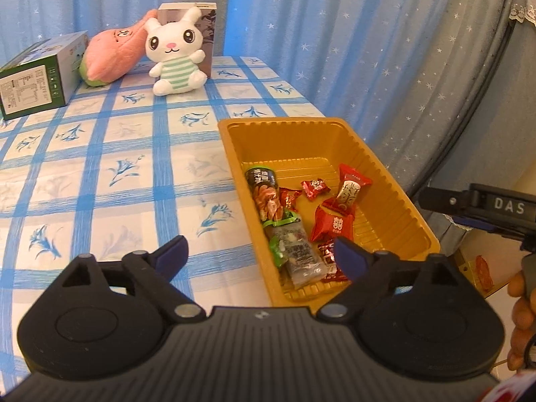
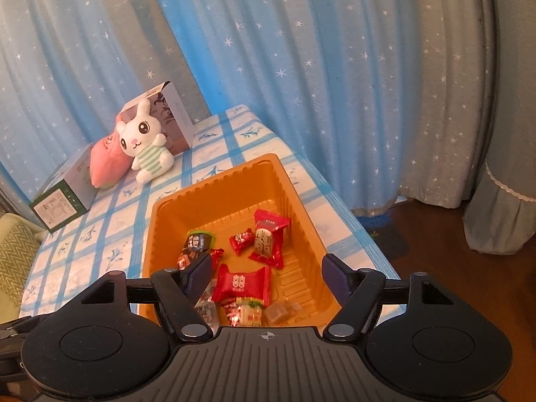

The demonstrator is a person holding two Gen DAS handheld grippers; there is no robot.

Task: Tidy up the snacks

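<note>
An orange plastic tray [image 1: 291, 134] [image 2: 214, 181] sits at the right edge of the blue-checked table. Several wrapped snacks lie in it: a red square pack with a white mark [image 1: 333, 226] [image 2: 239, 283], a red-and-cream candy [image 1: 350, 191] [image 2: 268, 238], a small red candy [image 1: 315, 187] [image 2: 241, 239] and a dark nut pack with green ends [image 1: 264, 194] [image 2: 196, 243]. My left gripper [image 1: 259, 246] hangs open over the tray's near left wall with nothing between its fingers. My right gripper [image 2: 268, 263] is open above the tray's near end, also holding nothing.
A white rabbit plush [image 1: 176, 53], a pink plush [image 1: 110, 53], a green box [image 1: 37, 77] and a grey box [image 1: 204, 20] stand at the table's far end. Blue starred curtains hang behind. Wooden floor [image 2: 435, 234] lies past the table's right edge.
</note>
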